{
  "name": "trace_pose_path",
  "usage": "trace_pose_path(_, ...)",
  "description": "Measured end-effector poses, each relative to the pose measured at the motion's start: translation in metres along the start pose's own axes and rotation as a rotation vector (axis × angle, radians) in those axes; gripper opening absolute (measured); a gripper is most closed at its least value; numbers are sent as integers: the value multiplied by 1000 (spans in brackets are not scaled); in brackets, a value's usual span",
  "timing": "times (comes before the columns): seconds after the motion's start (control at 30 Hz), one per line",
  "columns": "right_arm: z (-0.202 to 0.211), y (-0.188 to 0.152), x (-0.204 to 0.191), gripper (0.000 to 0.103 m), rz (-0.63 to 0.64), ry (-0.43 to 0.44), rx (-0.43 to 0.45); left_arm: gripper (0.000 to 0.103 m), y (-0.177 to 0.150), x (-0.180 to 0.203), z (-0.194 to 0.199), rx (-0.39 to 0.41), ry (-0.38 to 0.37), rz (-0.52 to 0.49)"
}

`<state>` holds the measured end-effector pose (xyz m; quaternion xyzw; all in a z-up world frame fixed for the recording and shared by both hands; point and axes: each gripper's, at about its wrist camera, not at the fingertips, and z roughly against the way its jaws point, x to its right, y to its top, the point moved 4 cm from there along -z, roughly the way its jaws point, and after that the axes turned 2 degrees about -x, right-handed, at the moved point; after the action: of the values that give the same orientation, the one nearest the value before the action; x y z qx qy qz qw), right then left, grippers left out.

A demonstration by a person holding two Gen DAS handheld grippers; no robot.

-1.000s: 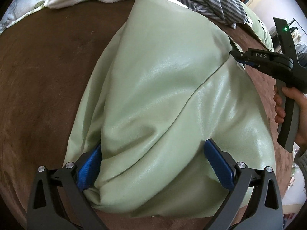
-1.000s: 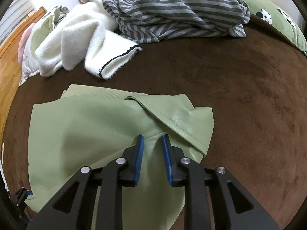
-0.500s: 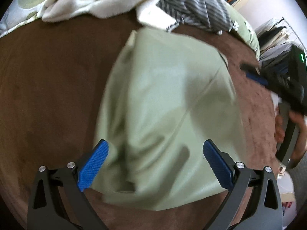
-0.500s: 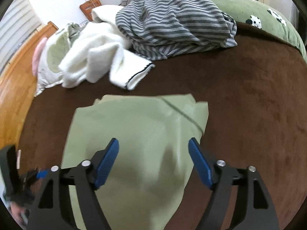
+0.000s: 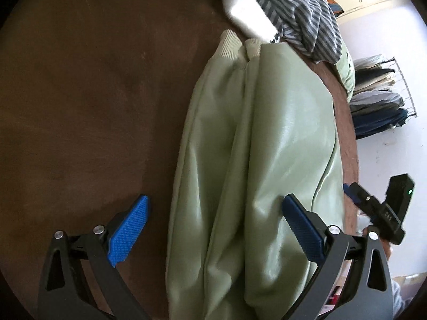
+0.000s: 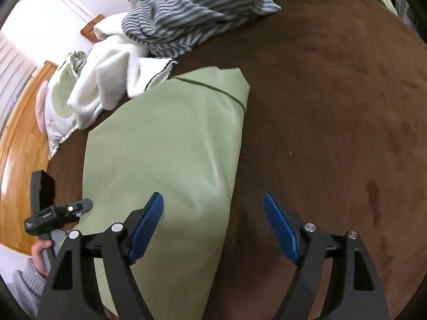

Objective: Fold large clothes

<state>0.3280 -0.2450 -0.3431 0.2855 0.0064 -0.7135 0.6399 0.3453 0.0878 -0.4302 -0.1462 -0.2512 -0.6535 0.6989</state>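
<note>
Left gripper (image 5: 214, 230) wide open, nothing pinched; pale green jacket (image 5: 256, 160) running up between its blue pads (image 5: 128, 230), untouched. Right gripper (image 6: 213, 225) also spread wide, having just opened, empty; jacket's long right edge passing between the jaws, left pad over cloth, right pad over bare brown bedspread (image 6: 333, 106).

Jacket lying folded lengthwise into a long strip, from right under both grippers away toward the far clothes pile. Looks like smooth faux leather: glossy, probably slick against the pads, heavier and springier than plain cloth, likely to hold soft rolls instead of sharp creases and to slide off itself. Best hold judged at the near end corners or at the ribbed knit hem (image 5: 226, 44) far ahead, where the knit gives more bite than the shiny shell.

Beyond the far end, white fleece garment (image 6: 106, 80) touching or overlapping the jacket's top edge, striped grey garment (image 6: 197, 13) just behind. Could snag a fold carried that way. Ahead-right of the right gripper, open bedspread.
</note>
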Motion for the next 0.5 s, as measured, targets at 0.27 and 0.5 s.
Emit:
trace_pose_path(0.27,-31,-1,9,77,-88,168,-78,97,3,9,-6,-29,-113,-35)
trace_pose_path(0.5,-49,7,8,82,-73,230,-132,97,14,25,-26,-98,-184,-53)
